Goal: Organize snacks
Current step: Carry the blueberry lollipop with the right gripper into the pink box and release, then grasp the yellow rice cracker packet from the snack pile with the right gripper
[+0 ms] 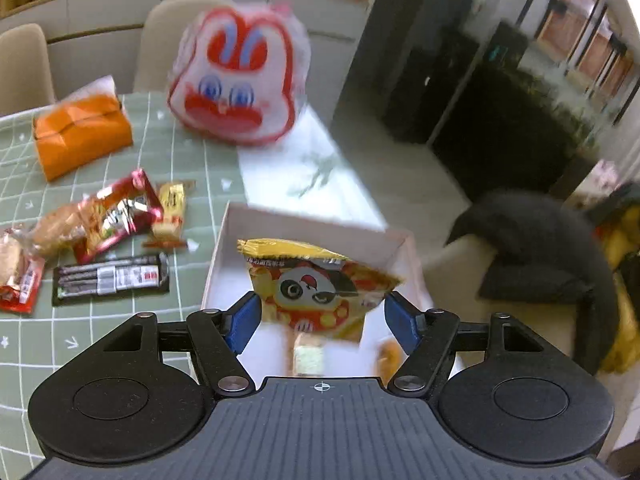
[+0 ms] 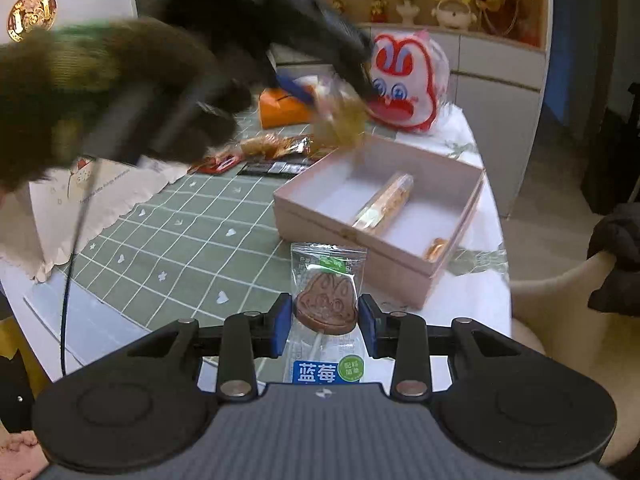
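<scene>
My left gripper [image 1: 322,318] is above the pink box [image 1: 316,222], with a yellow panda snack packet [image 1: 316,284] between its blue pads; the pads stand wide and the packet looks loose between them. In the right wrist view the left gripper [image 2: 320,96] is blurred above the box's [image 2: 400,256] far corner. My right gripper [image 2: 323,330] is shut on a clear-wrapped chocolate bunny lollipop [image 2: 326,304], low over the table in front of the box. The box holds a long gold-wrapped snack [image 2: 384,202] and a small gold one [image 2: 436,248].
Loose snacks [image 1: 100,224] and a black packet [image 1: 110,278] lie left of the box on the green checked cloth [image 1: 120,340]. An orange tissue pack [image 1: 80,136] and a rabbit-face bag [image 1: 240,76] stand behind. A chair with a dark coat [image 1: 536,264] stands off the table's right edge.
</scene>
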A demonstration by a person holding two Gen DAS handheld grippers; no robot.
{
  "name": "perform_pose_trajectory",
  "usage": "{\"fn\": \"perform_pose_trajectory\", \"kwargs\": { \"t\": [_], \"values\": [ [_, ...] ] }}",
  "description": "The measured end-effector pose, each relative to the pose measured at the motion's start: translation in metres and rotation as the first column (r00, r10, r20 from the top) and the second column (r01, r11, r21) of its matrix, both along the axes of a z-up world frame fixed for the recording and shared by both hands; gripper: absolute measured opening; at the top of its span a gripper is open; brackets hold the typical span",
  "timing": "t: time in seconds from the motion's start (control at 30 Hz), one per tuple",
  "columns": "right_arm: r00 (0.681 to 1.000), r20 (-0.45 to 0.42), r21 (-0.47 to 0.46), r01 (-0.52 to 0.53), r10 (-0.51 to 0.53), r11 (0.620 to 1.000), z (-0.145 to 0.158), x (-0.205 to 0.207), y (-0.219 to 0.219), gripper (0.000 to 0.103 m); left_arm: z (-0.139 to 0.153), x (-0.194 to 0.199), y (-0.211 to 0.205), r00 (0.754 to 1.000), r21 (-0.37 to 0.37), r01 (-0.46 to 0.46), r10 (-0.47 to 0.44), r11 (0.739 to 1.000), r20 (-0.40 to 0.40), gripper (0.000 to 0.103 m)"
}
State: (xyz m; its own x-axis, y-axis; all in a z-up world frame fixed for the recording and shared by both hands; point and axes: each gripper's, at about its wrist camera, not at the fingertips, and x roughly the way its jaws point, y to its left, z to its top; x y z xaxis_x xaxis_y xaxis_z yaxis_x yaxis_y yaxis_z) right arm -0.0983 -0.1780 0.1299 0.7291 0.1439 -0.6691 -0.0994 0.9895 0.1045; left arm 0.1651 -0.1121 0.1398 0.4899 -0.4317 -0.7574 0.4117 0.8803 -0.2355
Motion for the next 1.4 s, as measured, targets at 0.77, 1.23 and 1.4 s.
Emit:
{"fn": "perform_pose_trajectory", "kwargs": {
  "t": [0.77,1.23,1.4],
  "values": [
    [0.975,0.049,0.169,0.204,-0.215,0.964,0.105,0.172,-0.094,0.049,0.006,-0.107,0.214,0.905,-0.19,-0.4,0.42,0.896,0.072,0.07],
    [0.95,-0.296,0.444,0.046,0.099,0.895,0.089,0.267,0.081,0.055,0.033,-0.031,0.327,0.896,-0.234,-0.351,0.398,0.906,0.198,0.07],
    [0.946,-0.321,0.328,0.069,0.043,0.942,0.054,0.31,0.134,0.055,-0.009,0.001,0.338,0.944,-0.213,-0.27,0.301,0.939,0.132,0.07]
  ]
}}
